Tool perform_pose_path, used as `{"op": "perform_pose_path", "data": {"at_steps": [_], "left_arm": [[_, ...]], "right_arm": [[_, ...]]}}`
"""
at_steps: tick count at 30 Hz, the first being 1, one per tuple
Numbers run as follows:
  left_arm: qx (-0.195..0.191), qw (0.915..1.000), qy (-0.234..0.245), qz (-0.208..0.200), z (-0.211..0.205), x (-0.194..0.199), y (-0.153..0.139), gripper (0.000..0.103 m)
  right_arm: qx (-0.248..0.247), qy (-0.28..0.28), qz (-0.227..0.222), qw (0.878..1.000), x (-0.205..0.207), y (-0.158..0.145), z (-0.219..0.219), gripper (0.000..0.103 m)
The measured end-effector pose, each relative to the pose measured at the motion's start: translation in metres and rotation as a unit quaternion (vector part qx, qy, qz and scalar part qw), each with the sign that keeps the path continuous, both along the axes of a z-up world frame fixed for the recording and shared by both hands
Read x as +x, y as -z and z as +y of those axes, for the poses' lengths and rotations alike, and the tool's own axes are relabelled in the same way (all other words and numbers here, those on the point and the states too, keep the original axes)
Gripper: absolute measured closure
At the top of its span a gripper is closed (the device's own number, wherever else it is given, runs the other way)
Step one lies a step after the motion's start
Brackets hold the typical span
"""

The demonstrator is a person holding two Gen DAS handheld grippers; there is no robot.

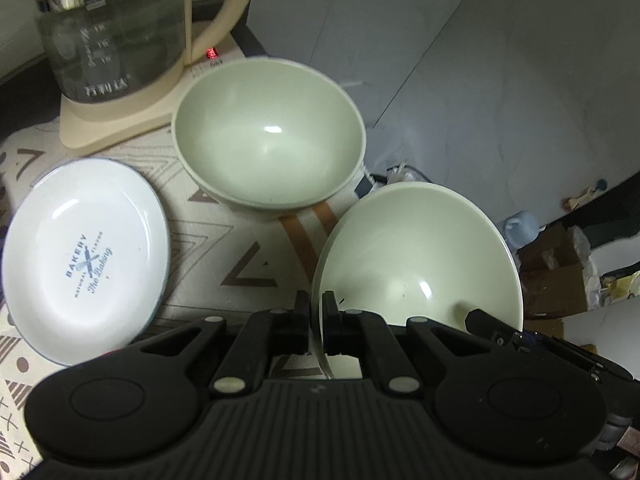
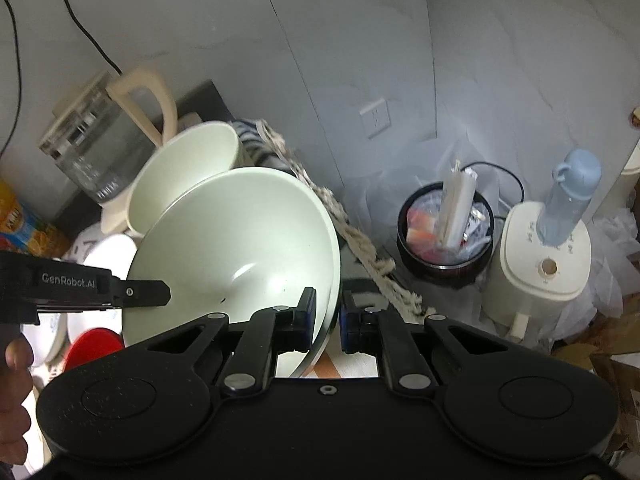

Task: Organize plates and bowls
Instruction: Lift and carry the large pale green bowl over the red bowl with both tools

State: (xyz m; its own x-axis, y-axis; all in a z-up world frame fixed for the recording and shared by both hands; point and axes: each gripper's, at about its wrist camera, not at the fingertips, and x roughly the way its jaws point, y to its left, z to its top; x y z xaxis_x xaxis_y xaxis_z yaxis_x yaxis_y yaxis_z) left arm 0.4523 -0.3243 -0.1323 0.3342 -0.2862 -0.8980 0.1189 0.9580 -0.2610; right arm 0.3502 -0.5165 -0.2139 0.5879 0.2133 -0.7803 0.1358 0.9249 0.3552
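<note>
Together, the left hand-held gripper and right hand-held gripper each clamp opposite rims of a tilted pale-green ceramic bowl. A second pale-green bowl sits beyond it.

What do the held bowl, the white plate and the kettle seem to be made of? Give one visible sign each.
Held bowl: probably glazed ceramic or melamine; smooth green gloss, bright highlight.
White plate: likely enamelled or glazed; glossy, printed lettering, thin dark rim.
Kettle: clear glass body, cream plastic handle.

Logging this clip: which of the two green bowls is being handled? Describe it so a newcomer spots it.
Start at the glass kettle on the patterned cloth. One green bowl stands beside its base; the handled bowl is nearer the camera, tilted, with a tool pinching each side of its rim.
</note>
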Motion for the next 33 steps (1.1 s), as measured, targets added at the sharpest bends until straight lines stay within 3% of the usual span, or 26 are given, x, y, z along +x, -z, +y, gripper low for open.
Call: {"op": "perform_pose_path", "data": {"at_steps": [12,33], "left_arm": [[-0.025,0.9985,-0.024,-0.044,0.049,-0.024,-0.047,0.099],[-0.049,0.9960,-0.063,-0.042,0.131,-0.073,-0.047,0.098]], "right_arm": [[-0.003,-0.009,-0.050,0.999,-0.012,-0.045,0.033,0.091],[-0.023,-0.045,-0.060,0.997,-0.039,-0.068,0.106,0.091]]}}
